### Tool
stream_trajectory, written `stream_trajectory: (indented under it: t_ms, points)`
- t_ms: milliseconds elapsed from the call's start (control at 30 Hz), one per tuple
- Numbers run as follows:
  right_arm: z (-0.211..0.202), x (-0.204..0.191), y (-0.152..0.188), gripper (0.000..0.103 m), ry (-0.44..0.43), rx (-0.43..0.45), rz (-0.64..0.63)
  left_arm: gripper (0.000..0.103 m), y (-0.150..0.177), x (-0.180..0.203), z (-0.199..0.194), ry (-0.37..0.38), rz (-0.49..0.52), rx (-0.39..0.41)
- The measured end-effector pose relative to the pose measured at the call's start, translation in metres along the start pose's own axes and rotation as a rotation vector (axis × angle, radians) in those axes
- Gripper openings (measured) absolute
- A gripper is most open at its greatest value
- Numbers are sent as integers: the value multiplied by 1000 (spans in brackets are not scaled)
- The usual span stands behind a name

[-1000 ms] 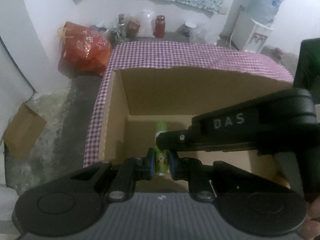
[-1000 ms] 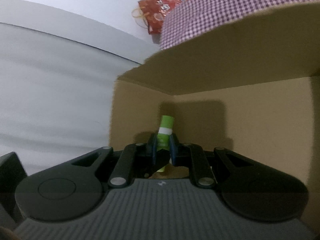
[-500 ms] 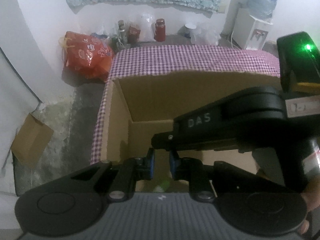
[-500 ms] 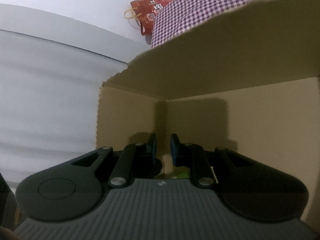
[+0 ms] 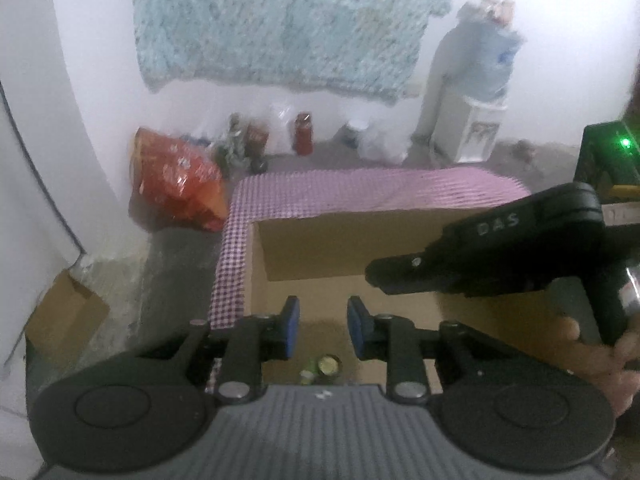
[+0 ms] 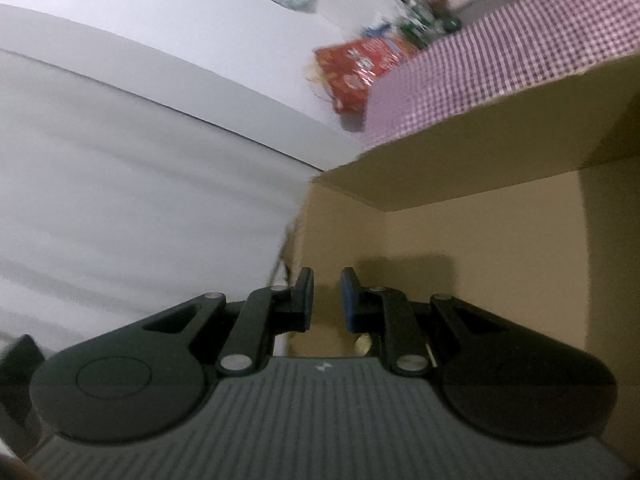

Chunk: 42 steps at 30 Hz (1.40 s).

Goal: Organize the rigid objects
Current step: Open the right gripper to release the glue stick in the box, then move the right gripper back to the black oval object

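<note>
An open cardboard box (image 5: 340, 248) sits on a table under a purple checked cloth (image 5: 360, 192). Low in the box, just below my left pads, lie two green tubes (image 5: 328, 365), seen end-on. My left gripper (image 5: 323, 312) hangs above the box, its jaws opening with nothing between them. The right gripper (image 5: 378, 276) reaches in from the right, held by a hand (image 5: 600, 360). In the right wrist view my right gripper (image 6: 327, 280) faces the box's inner corner (image 6: 480, 264), its jaws nearly together and empty. A yellowish bit of a tube (image 6: 363, 343) peeks out below them.
On the floor beyond the table are a red bag (image 5: 176, 184), several bottles (image 5: 303, 139) along the white wall, a water dispenser (image 5: 476, 112) and a small cardboard box (image 5: 64, 320). A device with a green light (image 5: 612, 160) is at the right edge.
Both grippers let go of their green tubes and rose out of the box. The tubes now lie at the bottom. The left jaws have widened.
</note>
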State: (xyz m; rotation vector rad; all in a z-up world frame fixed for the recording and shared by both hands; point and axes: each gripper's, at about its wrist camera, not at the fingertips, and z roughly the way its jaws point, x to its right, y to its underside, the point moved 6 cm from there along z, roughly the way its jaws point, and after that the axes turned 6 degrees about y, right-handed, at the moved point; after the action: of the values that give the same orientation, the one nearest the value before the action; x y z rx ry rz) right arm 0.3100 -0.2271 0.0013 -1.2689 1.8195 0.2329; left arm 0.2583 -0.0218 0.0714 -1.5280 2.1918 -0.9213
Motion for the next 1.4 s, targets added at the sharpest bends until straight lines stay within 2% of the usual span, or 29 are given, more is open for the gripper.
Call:
stream_trajectory:
  t_ms: [167, 333, 500, 767, 933, 1000, 1267, 1400]
  points:
    - [-63, -7, 37, 15, -63, 70, -34, 32, 27, 20, -45, 85, 8, 61]
    - [-123, 9, 93, 17, -51, 159, -74, 39, 74, 54, -68, 155, 60, 99]
    - [-143, 58, 152, 21, 31, 203, -20, 39, 130, 86, -48, 215, 96, 44]
    - [-126, 134, 216, 23, 176, 191, 146, 38, 198, 135, 10, 321, 140, -73]
    - [-119, 159, 228, 28, 223, 186, 205, 38, 216, 161, 39, 336, 211, -119]
    - [-114, 164, 227, 29, 228, 171, 220, 34, 219, 166, 51, 339, 219, -142]
    - [-87, 179, 219, 33, 245, 143, 235, 32, 211, 169, 64, 279, 255, -135]
    - [-81, 182, 215, 34, 222, 129, 246, 32, 213, 168, 72, 265, 248, -168]
